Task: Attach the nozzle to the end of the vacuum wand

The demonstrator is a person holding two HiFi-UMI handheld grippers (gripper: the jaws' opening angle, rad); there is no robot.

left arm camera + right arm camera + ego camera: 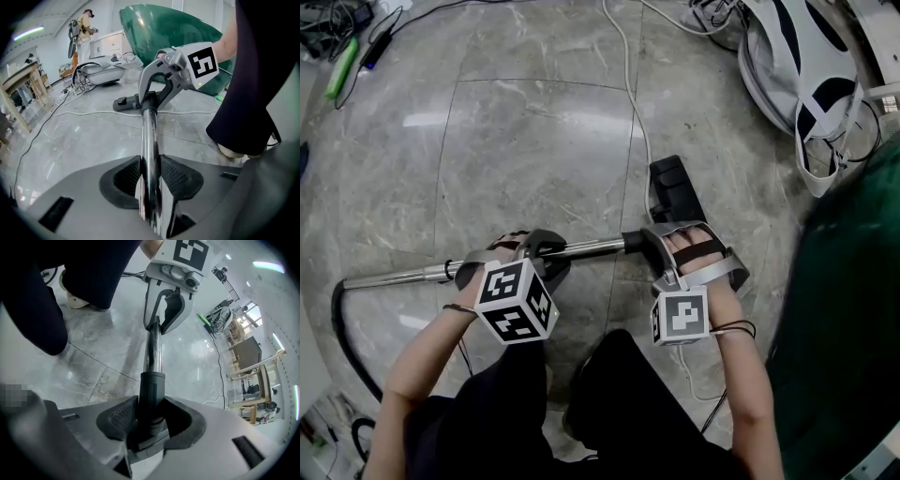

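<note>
Chrome vacuum wand (394,276) runs level above the grey marble floor (534,122), clamped in the left gripper (534,247). At the wand's right end, the right gripper (649,242) is closed on the collar of the black nozzle (675,192), which juts beyond its jaws. Black-and-white square markers top both marker cubes (517,300).

The wand (394,277) is stretching leftward from the nozzle (675,192), which is sitting at its right end on the floor (534,141).

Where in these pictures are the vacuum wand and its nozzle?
vacuum wand (394,277), head view, on the bare chrome tube near its left end.
nozzle (675,192), head view, on its flat black head.
</note>
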